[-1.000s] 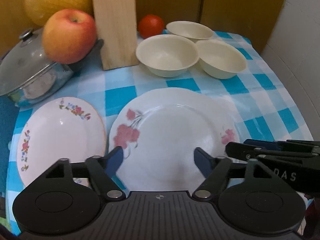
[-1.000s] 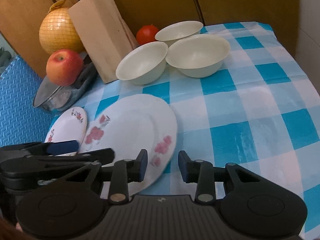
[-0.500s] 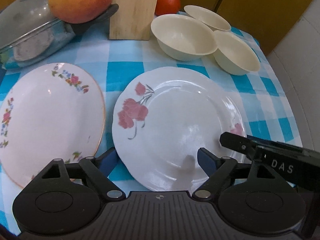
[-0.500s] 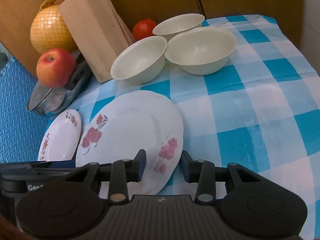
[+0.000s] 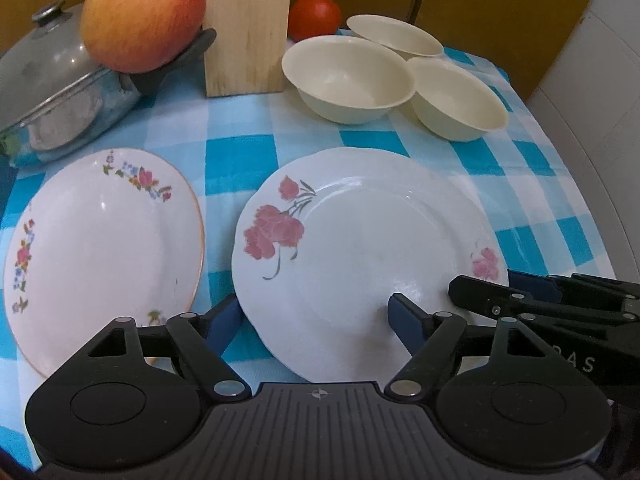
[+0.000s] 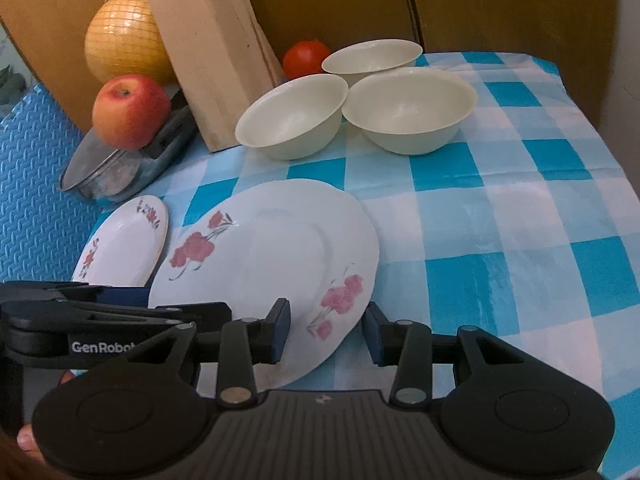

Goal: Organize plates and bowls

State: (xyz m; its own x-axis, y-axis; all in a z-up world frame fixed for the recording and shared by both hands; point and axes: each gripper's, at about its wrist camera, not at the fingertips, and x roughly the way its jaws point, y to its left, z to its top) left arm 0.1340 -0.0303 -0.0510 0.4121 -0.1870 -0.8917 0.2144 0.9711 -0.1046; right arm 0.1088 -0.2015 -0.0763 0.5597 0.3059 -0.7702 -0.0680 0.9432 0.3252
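Observation:
A large white plate (image 5: 360, 248) with pink flowers lies on the checked cloth, and a smaller oval floral plate (image 5: 100, 240) lies just to its left. Three cream bowls (image 5: 348, 76) (image 5: 456, 98) (image 5: 394, 34) cluster behind them. My left gripper (image 5: 314, 320) is open, low over the large plate's near-left rim. My right gripper (image 6: 328, 328) is open, its fingers flanking the near-right rim of the large plate (image 6: 272, 256). Each gripper shows in the other's view: the right gripper (image 5: 486, 284), the left gripper (image 6: 172, 302). The small plate (image 6: 124, 244) and bowls (image 6: 292, 116) (image 6: 412, 108) (image 6: 372, 56) lie untouched.
A wooden knife block (image 6: 216, 60) stands at the back, with a tomato (image 6: 304, 58) behind the bowls. An apple (image 5: 144, 16) rests on a lidded steel pot (image 5: 52, 92) at the back left, beside a netted yellow fruit (image 6: 124, 48). Checked cloth (image 6: 500, 220) spreads to the right.
Both grippers have moved in lower and closer to the large plate; its near rim now sits between the right gripper's fingers. Plates and bowls have not moved.

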